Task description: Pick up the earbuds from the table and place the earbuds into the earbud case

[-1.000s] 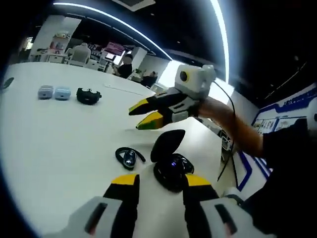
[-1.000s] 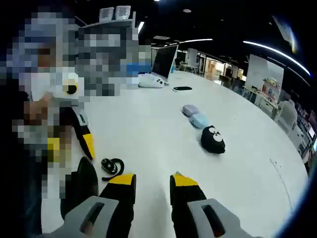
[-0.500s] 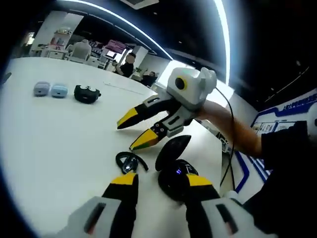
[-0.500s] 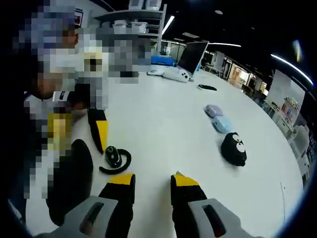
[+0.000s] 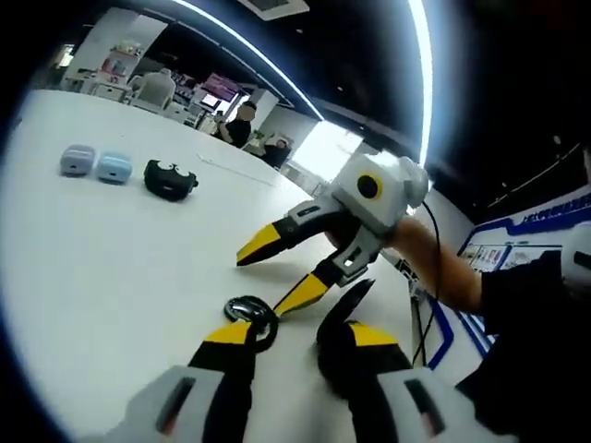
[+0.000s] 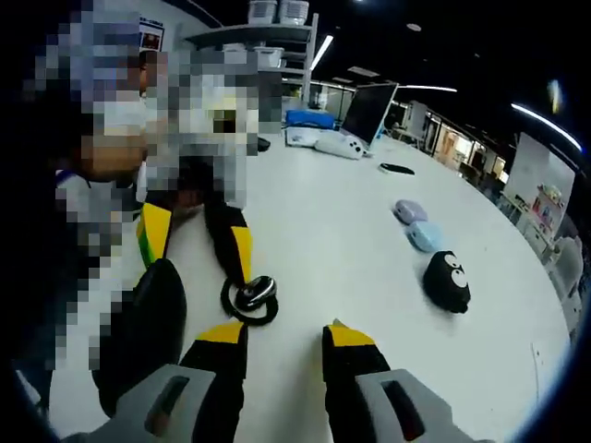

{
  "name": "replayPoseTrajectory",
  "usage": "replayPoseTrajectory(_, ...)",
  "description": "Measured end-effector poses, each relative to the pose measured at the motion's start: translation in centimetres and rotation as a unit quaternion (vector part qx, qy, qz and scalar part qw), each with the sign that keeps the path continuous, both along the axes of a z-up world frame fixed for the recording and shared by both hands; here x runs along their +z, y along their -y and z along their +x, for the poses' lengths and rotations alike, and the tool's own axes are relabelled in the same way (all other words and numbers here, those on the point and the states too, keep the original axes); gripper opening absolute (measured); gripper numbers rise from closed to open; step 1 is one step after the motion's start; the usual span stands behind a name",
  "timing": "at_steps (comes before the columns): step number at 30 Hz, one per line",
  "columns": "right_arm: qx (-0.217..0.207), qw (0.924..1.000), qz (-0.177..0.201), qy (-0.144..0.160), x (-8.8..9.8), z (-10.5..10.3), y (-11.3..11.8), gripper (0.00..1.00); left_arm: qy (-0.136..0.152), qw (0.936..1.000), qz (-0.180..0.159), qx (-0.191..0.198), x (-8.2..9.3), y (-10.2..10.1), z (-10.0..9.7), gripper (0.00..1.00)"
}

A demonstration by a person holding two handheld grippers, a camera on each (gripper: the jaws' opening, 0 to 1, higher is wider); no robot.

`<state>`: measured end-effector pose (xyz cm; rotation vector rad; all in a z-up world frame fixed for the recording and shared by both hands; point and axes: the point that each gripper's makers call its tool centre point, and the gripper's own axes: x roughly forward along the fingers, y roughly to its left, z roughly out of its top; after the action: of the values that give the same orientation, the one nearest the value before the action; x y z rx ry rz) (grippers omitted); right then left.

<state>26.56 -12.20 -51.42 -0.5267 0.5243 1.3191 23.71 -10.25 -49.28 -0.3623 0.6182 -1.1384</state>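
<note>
Right now, a single black earbud (image 6: 250, 298) with its ear hook lies flat on the white surface (image 6: 342, 231), just ahead of the right gripper (image 6: 284, 334), whose yellow-tipped jaws stand spread with nothing between them. In the left gripper view the same earbud (image 5: 249, 309) sits just beyond the left gripper (image 5: 294, 335), near its left jaw tip; those jaws are likewise spread and empty. The right gripper (image 5: 288, 275) reaches into that view from the right, a hand behind it, its lower jaw tip coming down just beside the earbud; whether it touches cannot be told. In the right gripper view the left gripper (image 6: 196, 242) comes in from the left, one of its jaw tips just beside the earbud.

The black earbud case (image 5: 343, 309) stands open just right of the earbud, its lid tilted up, partly hidden behind the left gripper's right jaw. In the right gripper view the earbud case (image 6: 143, 332) is at the left, close to the near edge of the surface.

Well apart, across a wide bare stretch, sit a black pouch with eyes (image 6: 447, 280), a pale blue case (image 6: 424, 236) and a lavender case (image 6: 409, 211) in a row. Farther back stands a monitor (image 6: 367, 109).
</note>
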Motion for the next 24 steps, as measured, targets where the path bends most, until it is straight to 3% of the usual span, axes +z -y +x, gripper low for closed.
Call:
replayPoseTrajectory(7, 0.003, 1.0, 0.007, 0.0, 0.0, 0.0, -0.4, 0.31, -0.01, 0.9998, -0.013, -0.012, 0.5, 0.4, 1.4, 0.41)
replayPoseTrajectory(11, -0.002, 0.9999, 0.01, 0.0, 0.0, 0.3, -0.6, 0.3, -0.034, 0.9976, -0.06, -0.012, 1.7, 0.8, 2.6, 0.41)
replayPoseTrajectory(24, -0.011, 0.9998, 0.018, -0.002, 0.2, 0.9, -2.0, 0.32, -0.036, 0.9972, -0.065, 0.004, 1.9, 0.7, 4.7, 0.41)
